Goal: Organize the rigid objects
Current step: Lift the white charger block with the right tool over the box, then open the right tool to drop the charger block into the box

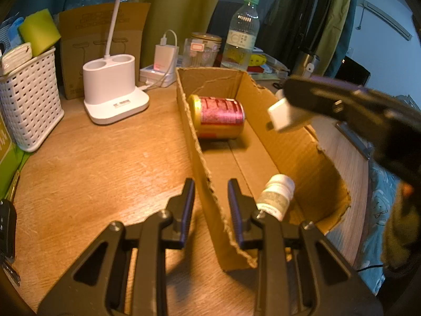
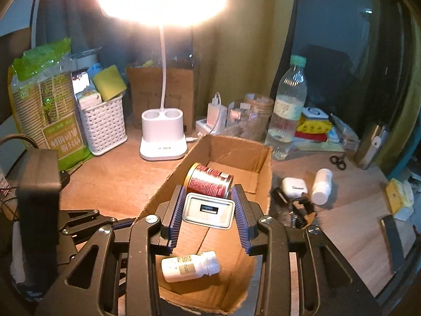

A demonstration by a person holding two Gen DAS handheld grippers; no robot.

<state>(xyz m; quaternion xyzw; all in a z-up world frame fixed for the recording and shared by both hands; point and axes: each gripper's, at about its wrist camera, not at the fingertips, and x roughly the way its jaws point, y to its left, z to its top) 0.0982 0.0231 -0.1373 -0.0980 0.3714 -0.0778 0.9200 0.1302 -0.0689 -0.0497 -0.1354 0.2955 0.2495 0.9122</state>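
An open cardboard box [image 1: 289,142] [image 2: 264,173] lies on the wooden desk. Inside lie a red and gold can [image 1: 219,117] [image 2: 209,180] at the far end and a white pill bottle [image 1: 276,196] [image 2: 189,266] at the near end. My right gripper [image 2: 208,205] is shut on a white USB charger [image 2: 209,210] [image 1: 285,115] and holds it above the box's middle. My left gripper [image 1: 211,200] straddles the box's left wall, jaws closed on it.
A white lamp base [image 1: 114,92] [image 2: 163,137], a white basket [image 1: 29,100], a water bottle [image 1: 240,34] and a power bank stand behind the box. Right of the box lie a white earbud case [image 2: 294,187], a second pill bottle [image 2: 322,187], a dark clip and scissors [image 2: 338,162].
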